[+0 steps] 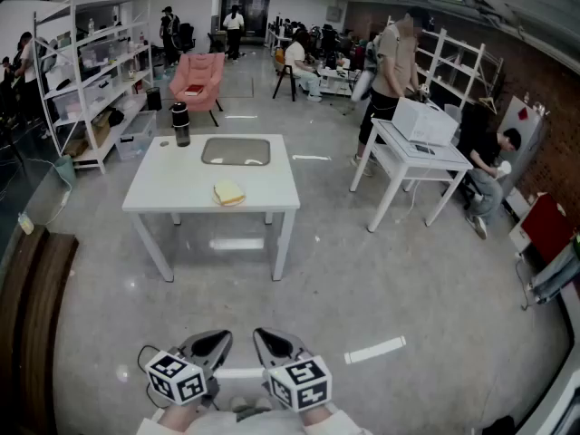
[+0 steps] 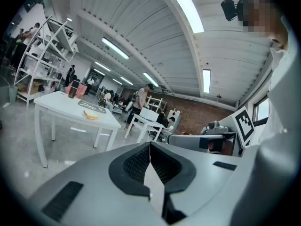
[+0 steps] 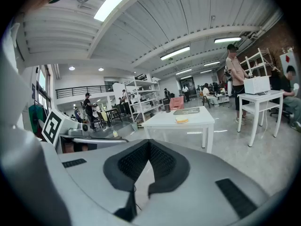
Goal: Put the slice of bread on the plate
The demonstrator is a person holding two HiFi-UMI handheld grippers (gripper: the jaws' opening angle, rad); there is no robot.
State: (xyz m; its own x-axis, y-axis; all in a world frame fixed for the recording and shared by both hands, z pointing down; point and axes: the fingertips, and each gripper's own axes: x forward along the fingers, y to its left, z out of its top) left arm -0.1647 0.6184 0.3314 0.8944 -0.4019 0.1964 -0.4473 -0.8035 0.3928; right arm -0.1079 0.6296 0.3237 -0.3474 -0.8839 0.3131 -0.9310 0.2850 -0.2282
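no legible text, label, brand or number in any view

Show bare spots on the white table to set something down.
Biggest bare patch: the left half of the table, in front of the flask and left of the bread. Smaller one: front right corner, right of the bread. Back middle is taken by the grey plate.

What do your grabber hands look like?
Each is smooth grey plastic, the left gripper and right gripper alike, with black bumpy pads tapering to a point. Each carries a white cube with black square markers. The sleeves look white.
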